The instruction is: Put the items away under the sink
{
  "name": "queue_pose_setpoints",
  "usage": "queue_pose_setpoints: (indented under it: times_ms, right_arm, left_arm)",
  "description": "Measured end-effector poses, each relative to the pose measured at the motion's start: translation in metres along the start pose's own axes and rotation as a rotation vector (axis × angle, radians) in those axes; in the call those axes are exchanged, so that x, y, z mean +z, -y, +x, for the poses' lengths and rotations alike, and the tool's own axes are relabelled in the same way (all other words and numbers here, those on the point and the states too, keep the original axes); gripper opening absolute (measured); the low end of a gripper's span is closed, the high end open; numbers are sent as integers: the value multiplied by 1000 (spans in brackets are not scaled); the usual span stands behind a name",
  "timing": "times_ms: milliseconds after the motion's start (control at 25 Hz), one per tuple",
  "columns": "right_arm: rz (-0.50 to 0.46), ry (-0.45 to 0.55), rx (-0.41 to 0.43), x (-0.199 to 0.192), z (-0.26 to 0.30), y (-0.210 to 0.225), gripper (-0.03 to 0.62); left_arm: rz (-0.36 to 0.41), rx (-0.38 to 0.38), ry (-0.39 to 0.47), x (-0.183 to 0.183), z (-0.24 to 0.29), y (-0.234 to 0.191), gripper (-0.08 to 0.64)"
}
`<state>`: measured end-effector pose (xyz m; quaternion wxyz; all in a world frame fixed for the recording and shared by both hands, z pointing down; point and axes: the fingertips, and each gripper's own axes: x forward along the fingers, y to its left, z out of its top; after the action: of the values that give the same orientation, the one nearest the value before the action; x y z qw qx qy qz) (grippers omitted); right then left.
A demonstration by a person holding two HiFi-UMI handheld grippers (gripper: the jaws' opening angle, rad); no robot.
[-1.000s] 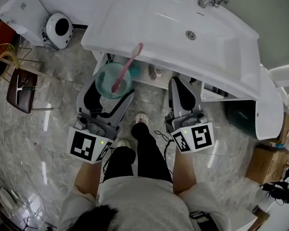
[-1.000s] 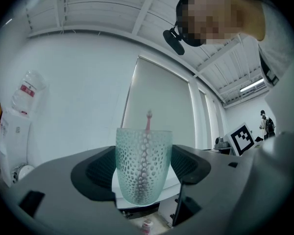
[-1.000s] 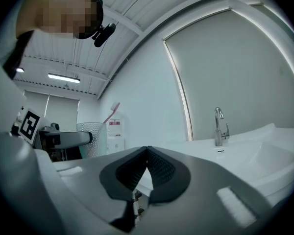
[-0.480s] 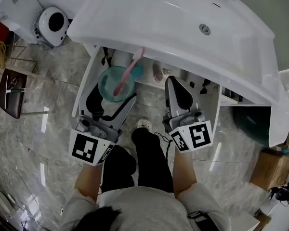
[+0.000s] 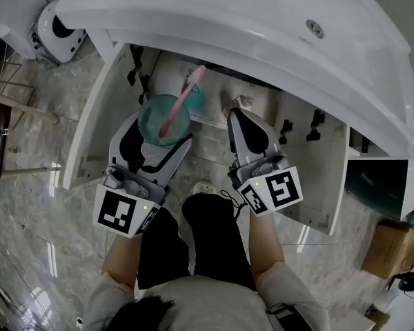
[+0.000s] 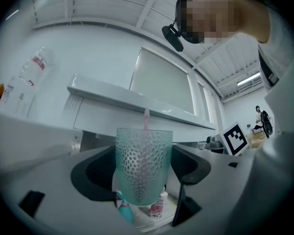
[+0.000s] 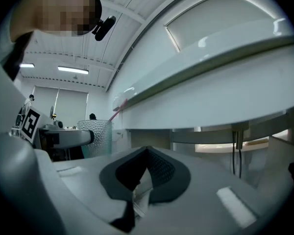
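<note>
My left gripper (image 5: 159, 135) has its jaws spread wide and pressed on either side of a teal dimpled cup (image 5: 154, 114), which stands upright between the dark pads. A pink toothbrush (image 5: 184, 99) leans in the cup, its upper end tipped up toward the front edge of the white sink (image 5: 228, 19). I hold the cup in the air just before the open cabinet (image 5: 172, 67) under the sink, in front of the left half of the opening, not resting on anything. The cabinet's left door (image 5: 90, 116) and right door (image 5: 317, 178) both swing outward. My right gripper (image 5: 237, 116) has its jaws drawn together, pads meeting at the tips, and I can name nothing held between them; a light sliver shows low in the gap, too unclear to tell. Its tips point at the front edge of the cabinet shelf (image 5: 210, 121), just beside a small bottle (image 5: 240, 103) with a pinkish label. A teal-handled item (image 6: 122, 210) stands near that bottle, seen low behind the cup in the left gripper view.
</note>
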<state>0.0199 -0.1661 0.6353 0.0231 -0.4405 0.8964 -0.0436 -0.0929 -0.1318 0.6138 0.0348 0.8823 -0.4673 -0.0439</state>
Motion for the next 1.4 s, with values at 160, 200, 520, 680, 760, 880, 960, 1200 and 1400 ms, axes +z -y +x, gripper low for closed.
queue_pose_setpoints:
  times_ms: [160,200,520,680,760,880,960,1200,1400]
  right_arm:
    - [-47,1,31,-48,9,9,11]
    - [-49,6,39,-57,10,11,11]
    - [-12,37,44,-94,6,24,11]
    - [-8,28,33,-106,5,28,11]
    - [-6,22,30,-111,3,30,11]
    - [0,26,27,-115,0,32,11]
    - [3,26,31,-116,-1,31,11]
    - [10,44,41,-116,-2,28,11]
    - [19,60,59,-115,0,22,11]
  left_arm:
    - [12,-6,46,-49,4,-8,345]
    - [13,-7,53,-60,4,-10,345]
    - [-9,10,40,-123,6,-26,345]
    - [0,27,21,-151,13,-40,345]
    - [2,38,22,-164,17,-47,345]
    - [-11,52,20,-181,24,-57,345]
    - [-17,64,16,-192,28,-64,345]
    - [12,106,-13,-226,44,-87,345]
    - [-1,125,-27,-250,55,-102,345]
